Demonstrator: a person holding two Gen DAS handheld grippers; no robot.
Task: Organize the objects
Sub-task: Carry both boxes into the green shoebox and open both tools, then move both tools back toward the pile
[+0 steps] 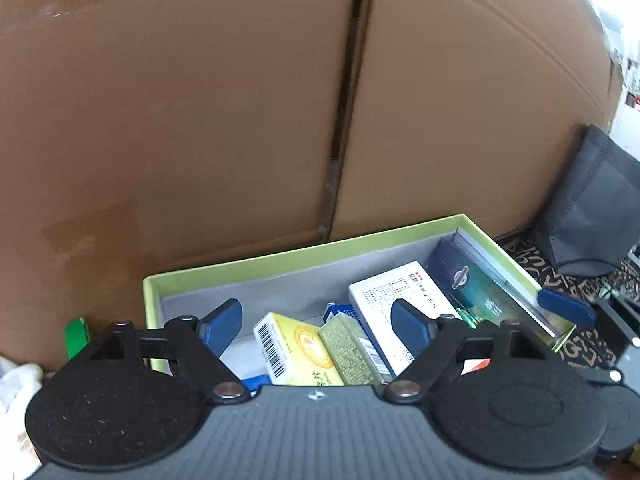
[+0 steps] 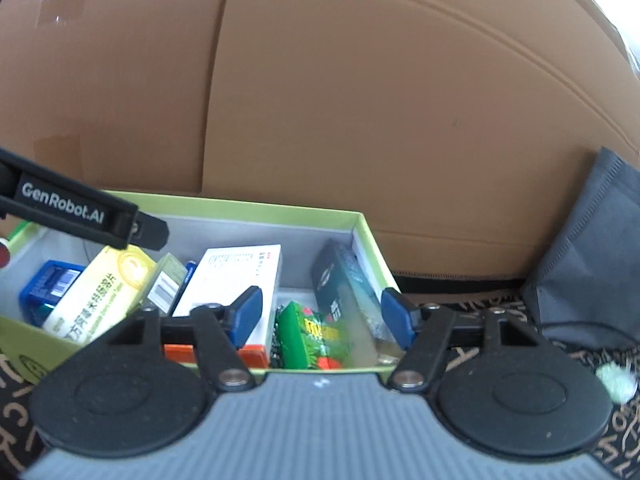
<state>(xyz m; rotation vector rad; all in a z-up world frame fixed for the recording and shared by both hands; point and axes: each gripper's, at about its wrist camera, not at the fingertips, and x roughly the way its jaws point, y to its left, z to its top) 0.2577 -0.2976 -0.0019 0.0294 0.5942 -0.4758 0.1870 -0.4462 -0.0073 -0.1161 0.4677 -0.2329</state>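
Both grippers, left (image 1: pixel 316 326) and right (image 2: pixel 320 314), hover released and empty over the green tray (image 2: pixel 256 206) of medicine boxes (image 2: pixel 232 276).

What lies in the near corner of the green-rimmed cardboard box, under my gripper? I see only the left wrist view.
Observer: A green plastic packet with red print lies there, between the white cardboard carton and the dark teal box.
Operator: Does the right gripper hold anything?
Observer: No, the right gripper is open and empty.
Operator: Is anything loose outside the green-rimmed box?
Observer: A pale green fluffy scrap lies on the patterned cloth, to its right.
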